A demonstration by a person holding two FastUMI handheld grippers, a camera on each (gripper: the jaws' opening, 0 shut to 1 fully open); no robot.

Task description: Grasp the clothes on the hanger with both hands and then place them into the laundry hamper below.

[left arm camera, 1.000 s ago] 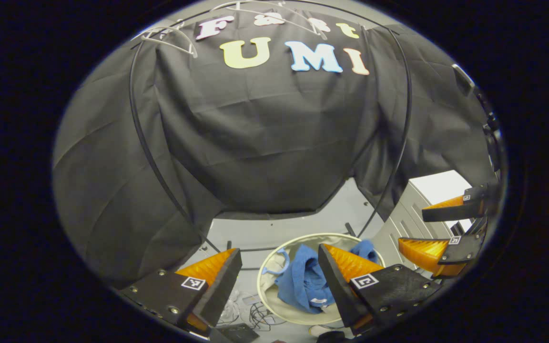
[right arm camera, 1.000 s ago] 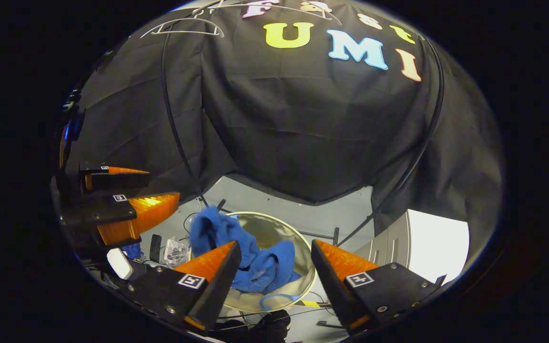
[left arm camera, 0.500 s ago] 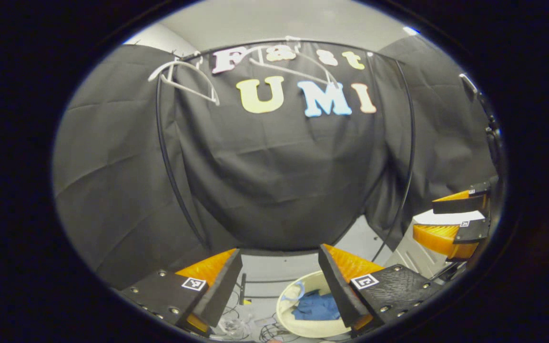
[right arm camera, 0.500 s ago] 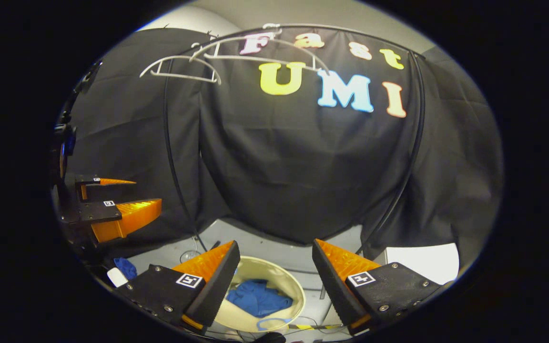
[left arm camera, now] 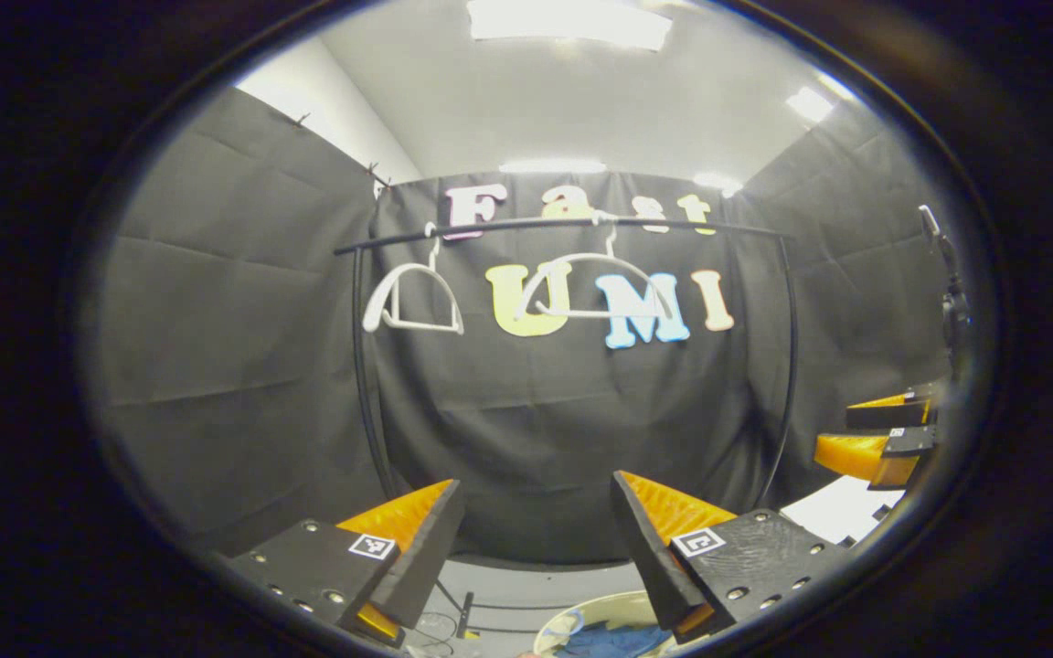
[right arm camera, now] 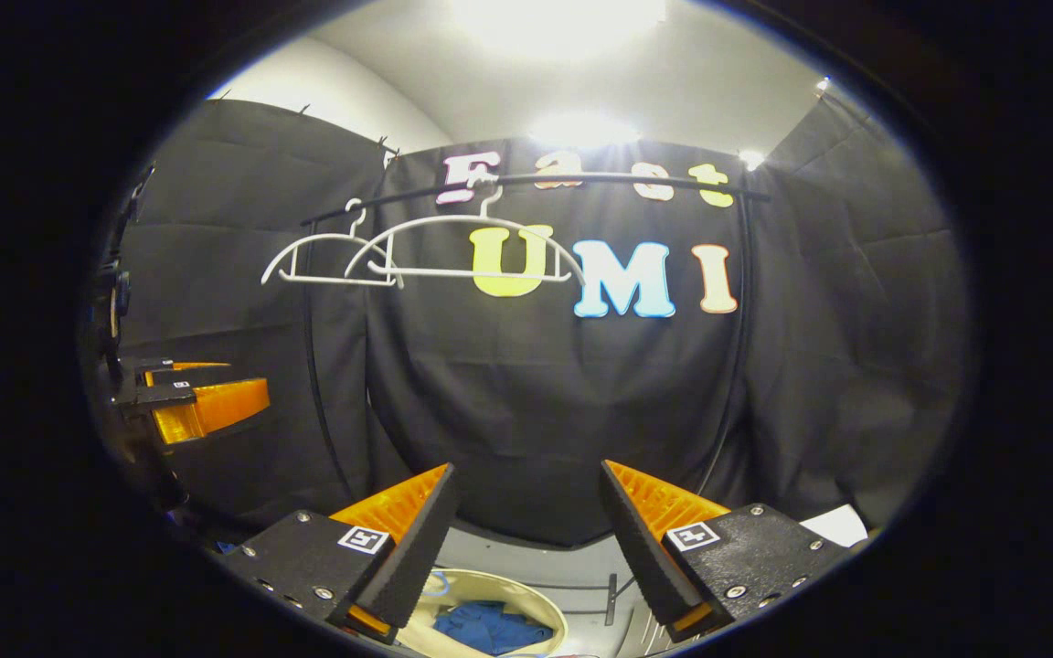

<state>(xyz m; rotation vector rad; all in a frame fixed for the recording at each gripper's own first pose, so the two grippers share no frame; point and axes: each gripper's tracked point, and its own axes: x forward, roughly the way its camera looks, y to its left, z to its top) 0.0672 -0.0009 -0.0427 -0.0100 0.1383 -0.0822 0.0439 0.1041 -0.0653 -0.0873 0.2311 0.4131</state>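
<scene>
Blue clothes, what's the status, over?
Both grippers open: left gripper, right gripper. Blue clothes in cream hamper. White hangers bare.

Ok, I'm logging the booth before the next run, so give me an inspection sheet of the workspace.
Surface: grey floor under the rail.
Job's things: blue clothes lie in the cream laundry hamper; two white hangers hang bare on the black rail.
Clutter: small items on the floor by the hamper, too small to tell.
Grippers: left gripper and right gripper open, holding nothing.
Cables: thin wires on the floor.
Surroundings: black cloth walls, bright ceiling lights.
</scene>
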